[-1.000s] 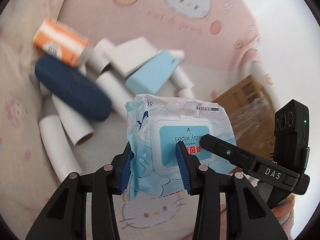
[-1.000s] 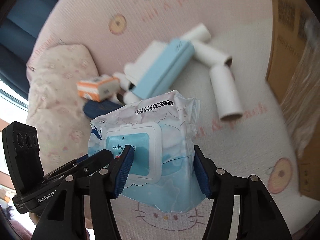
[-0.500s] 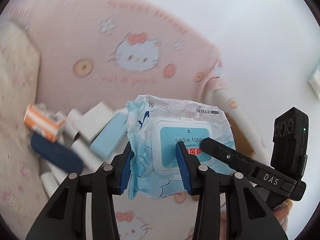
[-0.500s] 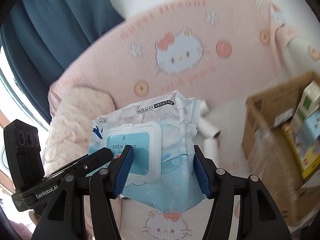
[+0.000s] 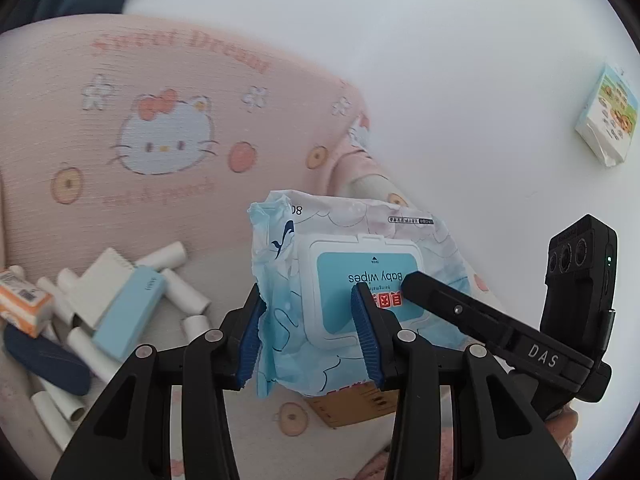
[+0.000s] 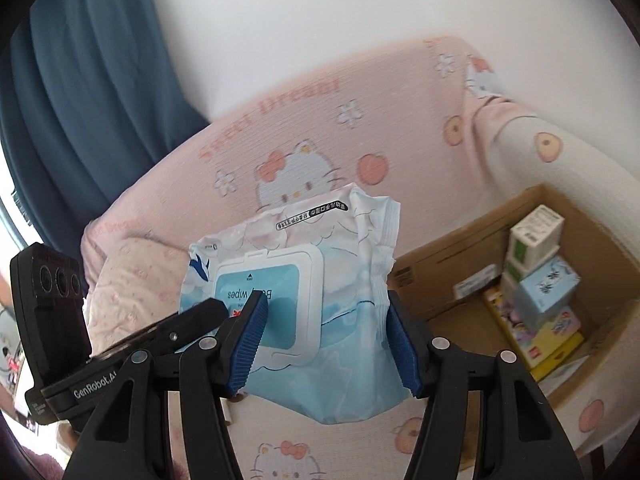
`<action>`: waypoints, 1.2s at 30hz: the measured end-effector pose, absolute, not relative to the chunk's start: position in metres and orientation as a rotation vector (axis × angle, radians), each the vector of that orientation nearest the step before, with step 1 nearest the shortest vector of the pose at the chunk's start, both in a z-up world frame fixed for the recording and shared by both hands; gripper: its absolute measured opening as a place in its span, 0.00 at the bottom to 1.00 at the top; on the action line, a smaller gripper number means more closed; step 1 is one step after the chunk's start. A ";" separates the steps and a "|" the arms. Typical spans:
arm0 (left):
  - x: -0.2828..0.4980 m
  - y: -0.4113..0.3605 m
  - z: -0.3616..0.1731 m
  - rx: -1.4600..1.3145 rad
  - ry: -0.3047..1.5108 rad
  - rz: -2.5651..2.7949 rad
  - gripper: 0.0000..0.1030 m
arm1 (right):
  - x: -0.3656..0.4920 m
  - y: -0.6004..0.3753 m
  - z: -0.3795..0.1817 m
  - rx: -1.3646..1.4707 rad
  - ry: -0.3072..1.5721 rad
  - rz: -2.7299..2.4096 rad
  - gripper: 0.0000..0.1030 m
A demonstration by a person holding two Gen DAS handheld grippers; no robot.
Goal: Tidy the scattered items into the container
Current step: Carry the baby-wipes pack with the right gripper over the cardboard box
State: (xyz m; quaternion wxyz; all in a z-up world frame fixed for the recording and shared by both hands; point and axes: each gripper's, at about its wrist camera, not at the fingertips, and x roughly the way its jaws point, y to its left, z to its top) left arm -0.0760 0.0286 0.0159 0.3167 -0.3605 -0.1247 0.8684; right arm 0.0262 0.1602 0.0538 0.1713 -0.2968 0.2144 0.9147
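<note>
Across the pink cartoon-cat sofa (image 6: 304, 136), which fills both views, the tidying is mid-carry. At four o'clock in the right wrist view the open cardboard box (image 6: 448, 256) sits on the seat, several small cartons already stacked inside it. At nine o'clock in the left wrist view the remaining clutter lies in a heap: white paper tubes (image 5: 186, 292), a pale blue box (image 5: 130, 314), a dark blue case (image 5: 46, 364) and an orange-and-white carton (image 5: 22, 304).

Held up off the seat, dead centre in both views, is the pack of baby wipes (image 5: 352, 292). Both tools clamp it at once: the left gripper (image 5: 310, 334) pinches the crinkled end and the lid's edge, while the right gripper (image 6: 322, 340) squeezes the other half.

The likely trouble lies in the shared hold. The pack is soft and its film slick, so if the two hands drift apart or twist against each other, the wrapper may slide out of one pair of pads and sag. Releasing unevenly above the box could let it drop onto the rim or knock the upright cartons over.
</note>
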 end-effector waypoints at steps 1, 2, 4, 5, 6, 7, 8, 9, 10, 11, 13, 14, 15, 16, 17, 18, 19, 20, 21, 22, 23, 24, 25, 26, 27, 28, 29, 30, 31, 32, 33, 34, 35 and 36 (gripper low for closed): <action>-0.079 0.038 0.015 -0.955 -0.327 2.275 0.44 | 0.031 0.166 0.054 -0.839 0.608 2.586 0.53; -0.081 0.045 0.015 -0.960 -0.326 2.265 0.44 | 0.036 0.174 0.054 -0.841 0.609 2.574 0.52; -0.089 0.065 0.013 -0.974 -0.317 2.242 0.44 | 0.045 0.190 0.053 -0.840 0.631 2.550 0.52; -0.091 0.073 0.010 -0.979 -0.313 2.234 0.44 | 0.048 0.198 0.053 -0.845 0.637 2.538 0.52; -0.093 0.083 0.007 -0.985 -0.307 2.224 0.44 | 0.052 0.207 0.052 -0.846 0.643 2.524 0.52; -0.095 0.093 0.004 -0.988 -0.297 2.212 0.44 | 0.055 0.215 0.052 -0.847 0.647 2.510 0.52; -0.099 0.101 0.000 -0.997 -0.293 2.199 0.44 | 0.058 0.225 0.052 -0.852 0.653 2.493 0.51; -0.104 0.113 -0.005 -1.018 -0.299 2.175 0.44 | 0.061 0.235 0.051 -0.857 0.660 2.476 0.50; -0.108 0.121 -0.009 -1.036 -0.308 2.154 0.44 | 0.064 0.242 0.050 -0.860 0.665 2.464 0.50; -0.113 0.129 -0.014 -1.054 -0.317 2.132 0.44 | 0.067 0.251 0.049 -0.865 0.671 2.446 0.49; -0.119 0.143 -0.024 -1.085 -0.330 2.102 0.44 | 0.073 0.268 0.047 -0.880 0.687 2.415 0.48; -0.122 0.150 -0.028 -1.097 -0.334 2.093 0.44 | 0.076 0.276 0.045 -0.883 0.701 2.398 0.47; -0.124 0.158 -0.032 -1.108 -0.330 2.086 0.44 | 0.079 0.286 0.042 -0.893 0.715 2.379 0.47; -0.125 0.166 -0.036 -1.116 -0.323 2.079 0.44 | 0.081 0.293 0.041 -0.903 0.719 2.368 0.47; -0.127 0.172 -0.039 -1.126 -0.320 2.071 0.44 | 0.083 0.299 0.039 -0.910 0.721 2.354 0.47; -0.130 0.177 -0.041 -1.139 -0.319 2.061 0.44 | 0.085 0.304 0.037 -0.920 0.718 2.344 0.47; -0.132 0.184 -0.045 -1.153 -0.322 2.044 0.44 | 0.086 0.308 0.036 -0.931 0.717 2.336 0.47; -0.134 0.188 -0.047 -1.164 -0.327 2.031 0.44 | 0.089 0.313 0.034 -0.943 0.721 2.325 0.47; -0.136 0.194 -0.052 -1.181 -0.330 2.014 0.44 | 0.093 0.319 0.033 -0.955 0.728 2.313 0.47; -0.137 0.198 -0.054 -1.193 -0.335 2.004 0.44 | 0.096 0.324 0.031 -0.966 0.733 2.304 0.47; -0.137 0.202 -0.056 -1.206 -0.338 1.994 0.44 | 0.099 0.328 0.030 -0.978 0.738 2.291 0.47; -0.137 0.209 -0.060 -1.227 -0.336 1.983 0.44 | 0.102 0.334 0.029 -0.989 0.746 2.273 0.47; -0.136 0.214 -0.062 -1.245 -0.337 1.973 0.44 | 0.104 0.339 0.027 -1.005 0.757 2.257 0.47; -0.136 0.218 -0.064 -1.258 -0.339 1.965 0.44 | 0.106 0.346 0.025 -1.023 0.783 2.228 0.47; -0.135 0.223 -0.067 -1.276 -0.342 1.954 0.44 | 0.107 0.351 0.024 -1.034 0.795 2.211 0.47; -0.135 0.227 -0.069 -1.293 -0.346 1.942 0.44 | 0.109 0.355 0.023 -1.047 0.802 2.196 0.47; -0.135 0.230 -0.071 -1.303 -0.347 1.934 0.44 | 0.110 0.359 0.022 -1.065 0.805 2.178 0.46; -0.134 0.234 -0.074 -1.314 -0.350 1.925 0.44 | 0.112 0.363 0.021 -1.084 0.805 2.160 0.46; -0.133 0.237 -0.077 -1.323 -0.351 1.917 0.44 | 0.113 0.365 0.021 -1.104 0.801 2.143 0.46; -0.133 0.240 -0.079 -1.334 -0.352 1.905 0.44 | 0.113 0.367 0.020 -1.125 0.793 2.129 0.46; -0.133 0.243 -0.083 -1.349 -0.360 1.891 0.44 | 0.112 0.368 0.019 -1.139 0.775 2.107 0.46; -0.133 0.245 -0.086 -1.358 -0.365 1.882 0.44 | 0.112 0.370 0.018 -1.155 0.772 2.093 0.46; -0.133 0.247 -0.089 -1.367 -0.370 1.874 0.44 | 0.112 0.373 0.017 -1.177 0.765 2.078 0.46; -0.133 0.249 -0.092 -1.379 -0.372 1.870 0.44 | 0.112 0.375 0.016 -1.188 0.763 2.067 0.46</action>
